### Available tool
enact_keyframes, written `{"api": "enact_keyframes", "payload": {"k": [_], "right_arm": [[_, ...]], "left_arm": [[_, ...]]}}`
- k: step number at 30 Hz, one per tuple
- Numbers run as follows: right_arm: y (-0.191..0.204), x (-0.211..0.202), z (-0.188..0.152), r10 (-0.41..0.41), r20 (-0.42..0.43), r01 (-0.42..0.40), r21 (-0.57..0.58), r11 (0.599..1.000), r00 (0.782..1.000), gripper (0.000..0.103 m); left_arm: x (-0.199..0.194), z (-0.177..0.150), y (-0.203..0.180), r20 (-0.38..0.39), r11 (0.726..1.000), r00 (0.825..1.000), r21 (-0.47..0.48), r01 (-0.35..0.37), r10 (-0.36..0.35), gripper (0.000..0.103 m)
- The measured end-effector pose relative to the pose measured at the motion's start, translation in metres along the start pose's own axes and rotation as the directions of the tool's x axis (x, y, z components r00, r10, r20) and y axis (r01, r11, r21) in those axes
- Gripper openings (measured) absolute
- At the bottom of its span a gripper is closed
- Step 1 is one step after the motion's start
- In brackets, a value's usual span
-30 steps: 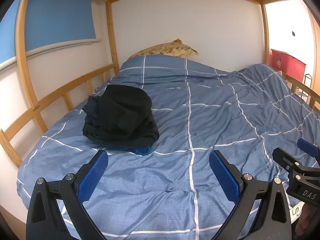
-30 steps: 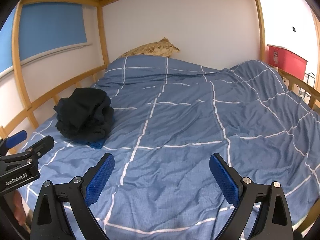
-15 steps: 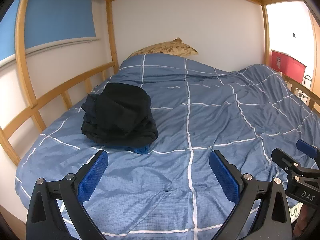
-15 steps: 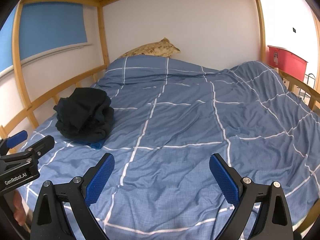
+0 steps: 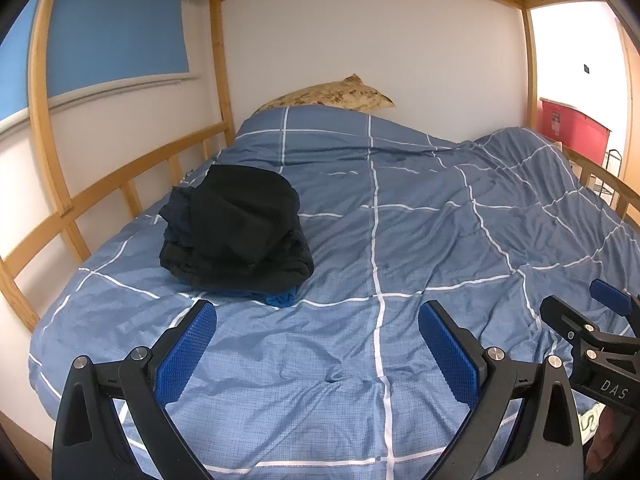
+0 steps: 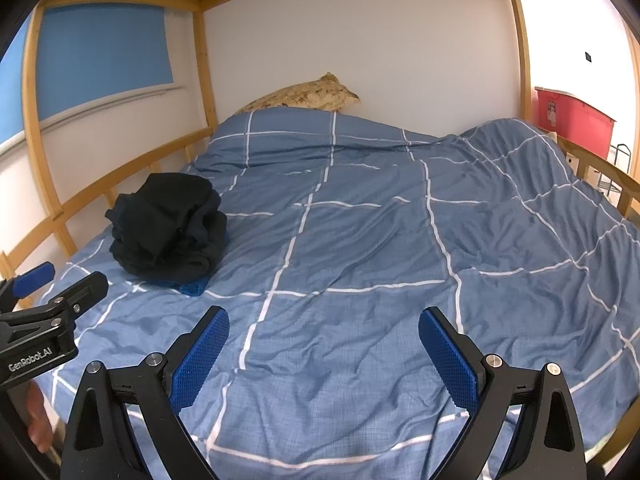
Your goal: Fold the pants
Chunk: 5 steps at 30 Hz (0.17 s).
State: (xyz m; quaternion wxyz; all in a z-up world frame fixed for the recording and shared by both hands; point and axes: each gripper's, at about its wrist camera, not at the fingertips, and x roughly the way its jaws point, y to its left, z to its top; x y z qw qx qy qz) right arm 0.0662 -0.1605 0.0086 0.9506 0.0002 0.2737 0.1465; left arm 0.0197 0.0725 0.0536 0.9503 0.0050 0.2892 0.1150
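Note:
A pile of dark, bunched-up pants [image 5: 236,232] lies on the left side of the bed, on top of a bit of bright blue cloth [image 5: 280,298]. It also shows in the right wrist view [image 6: 168,226]. My left gripper [image 5: 318,356] is open and empty, held above the quilt just in front of the pile. My right gripper [image 6: 324,356] is open and empty, over the quilt to the right of the pile. Each gripper shows at the edge of the other's view.
A blue quilt with white grid lines [image 5: 400,240] covers the bed. A patterned pillow [image 5: 332,94] lies at the head. Wooden rails [image 5: 120,184] run along the left side, and a rail [image 6: 600,168] on the right. A red bin [image 6: 572,116] stands beyond.
Both grippers have drifted only slightly; the pile sits a touch lower and nearer in the left wrist view. Nothing was taken hold of.

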Motion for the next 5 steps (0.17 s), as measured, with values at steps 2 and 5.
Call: {"api": "enact_keyframes", "payload": {"k": [2, 5], "right_arm": [[0.0002, 0.0, -0.0001, -0.001, 0.001, 0.001, 0.0, 1.0, 1.0, 0.097], [-0.0006, 0.0006, -0.0003, 0.0, -0.001, 0.0, -0.001, 1.0, 1.0, 0.097]], "left_arm": [[-0.0001, -0.0002, -0.0008, -0.001, 1.0, 1.0, 0.0, 0.0, 0.0, 0.103], [0.0003, -0.0006, -0.0015, 0.001, 1.0, 1.0, 0.001, -0.001, 0.001, 0.103]]}}
